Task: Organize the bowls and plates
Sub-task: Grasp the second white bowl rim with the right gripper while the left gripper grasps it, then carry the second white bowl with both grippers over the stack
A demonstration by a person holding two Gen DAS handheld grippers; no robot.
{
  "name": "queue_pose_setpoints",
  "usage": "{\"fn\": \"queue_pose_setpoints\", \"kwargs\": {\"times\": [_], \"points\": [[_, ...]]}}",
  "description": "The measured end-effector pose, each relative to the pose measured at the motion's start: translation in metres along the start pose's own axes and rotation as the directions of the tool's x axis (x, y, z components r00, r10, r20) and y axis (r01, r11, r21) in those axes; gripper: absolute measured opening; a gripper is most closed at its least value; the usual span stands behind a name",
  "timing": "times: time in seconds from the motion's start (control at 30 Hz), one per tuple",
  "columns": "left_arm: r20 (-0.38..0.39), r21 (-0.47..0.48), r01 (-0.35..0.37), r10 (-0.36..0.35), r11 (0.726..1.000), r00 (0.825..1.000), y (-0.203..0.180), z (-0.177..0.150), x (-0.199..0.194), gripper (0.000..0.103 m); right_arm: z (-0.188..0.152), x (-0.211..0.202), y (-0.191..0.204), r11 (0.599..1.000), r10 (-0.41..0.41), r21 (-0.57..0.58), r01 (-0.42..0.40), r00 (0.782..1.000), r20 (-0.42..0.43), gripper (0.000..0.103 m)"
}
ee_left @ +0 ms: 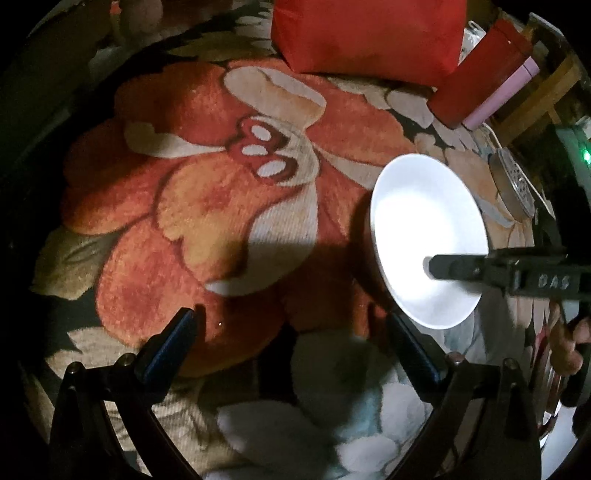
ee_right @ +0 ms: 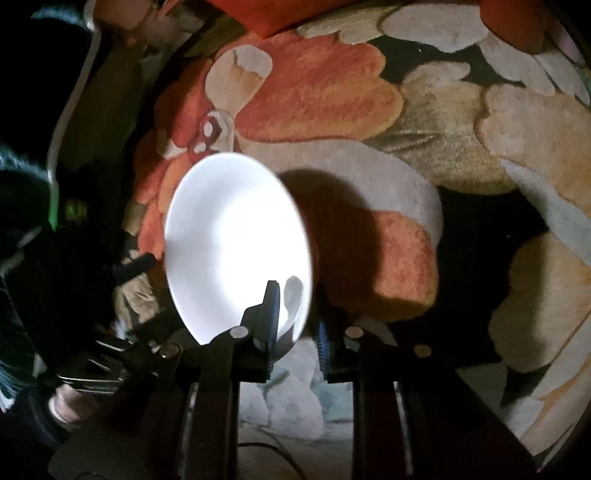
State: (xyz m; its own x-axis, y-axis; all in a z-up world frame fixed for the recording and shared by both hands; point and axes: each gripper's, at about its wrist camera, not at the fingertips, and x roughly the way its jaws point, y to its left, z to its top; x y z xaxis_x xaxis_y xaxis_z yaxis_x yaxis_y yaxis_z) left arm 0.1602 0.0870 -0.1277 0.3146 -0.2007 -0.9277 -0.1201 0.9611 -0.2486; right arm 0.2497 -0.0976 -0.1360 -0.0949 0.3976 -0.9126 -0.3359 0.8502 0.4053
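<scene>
**Inventory: one bowl in hand, floral blanket below**

One white, round, glossy ceramic bowl (ee_right: 236,243) is in view. It is tilted steeply on edge above the blanket, its hollow side facing the right wrist camera, and casts a dark shadow on the fabric behind it.

One right gripper (ee_right: 295,325), black with blue ribbed pads: its jaws are closed onto the bowl's lower rim, one finger (ee_right: 267,314) inside the hollow and the other behind the wall. From the left wrist view the inner finger lies as a dark bar across the bowl's (ee_left: 424,236) white face.

One left gripper (ee_left: 291,347), same build: its two fingers stand wide apart with nothing between them, pointing down over the blanket just beside the bowl.

One plush blanket with large orange, cream and black flowers (ee_left: 207,206) covers the whole surface beneath both tools.

One red fabric bag or cushion (ee_left: 365,33) lies at the far edge of the blanket. Near it: one red box-shaped container (ee_left: 476,74), one slim pale pink cylinder (ee_left: 502,92) touching its side, and one round grey metal disc with a perforated face (ee_left: 513,184), with a thin white cord (ee_left: 532,188) running past it.

Parts of the person's fingers (ee_left: 565,343) show at the right edge, blurred.
</scene>
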Motion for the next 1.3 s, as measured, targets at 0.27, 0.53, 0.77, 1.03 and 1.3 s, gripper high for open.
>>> {"fn": "queue_pose_setpoints", "kwargs": {"times": [0.27,0.53,0.77,1.03,1.3], "points": [[0.091,0.013,0.043,-0.044,0.999,0.995,0.001,0.003,-0.023,0.098,-0.002,0.002,0.009,0.996,-0.087,-0.004,0.087,0.995,0.046,0.020],[0.008,-0.018,0.107,-0.107,0.994,0.994,-0.027,0.035,0.018,0.037,-0.012,-0.005,0.012,0.991,-0.128,0.052,0.124,0.987,0.100,0.020],[-0.033,0.031,0.138,-0.137,0.990,0.990,-0.040,0.035,0.020,0.018,-0.023,-0.011,0.015,0.982,-0.176,0.094,0.162,0.972,0.155,0.017],[-0.050,0.160,0.136,-0.129,0.978,0.990,-0.071,-0.005,-0.019,0.018,-0.062,-0.043,0.029,0.983,-0.169,0.103,0.154,0.974,0.151,0.017],[-0.070,0.275,0.171,-0.158,0.946,0.985,-0.126,-0.037,-0.063,0.018,-0.119,-0.084,0.035,0.971,-0.215,0.126,0.202,0.971,0.103,0.017]]}}
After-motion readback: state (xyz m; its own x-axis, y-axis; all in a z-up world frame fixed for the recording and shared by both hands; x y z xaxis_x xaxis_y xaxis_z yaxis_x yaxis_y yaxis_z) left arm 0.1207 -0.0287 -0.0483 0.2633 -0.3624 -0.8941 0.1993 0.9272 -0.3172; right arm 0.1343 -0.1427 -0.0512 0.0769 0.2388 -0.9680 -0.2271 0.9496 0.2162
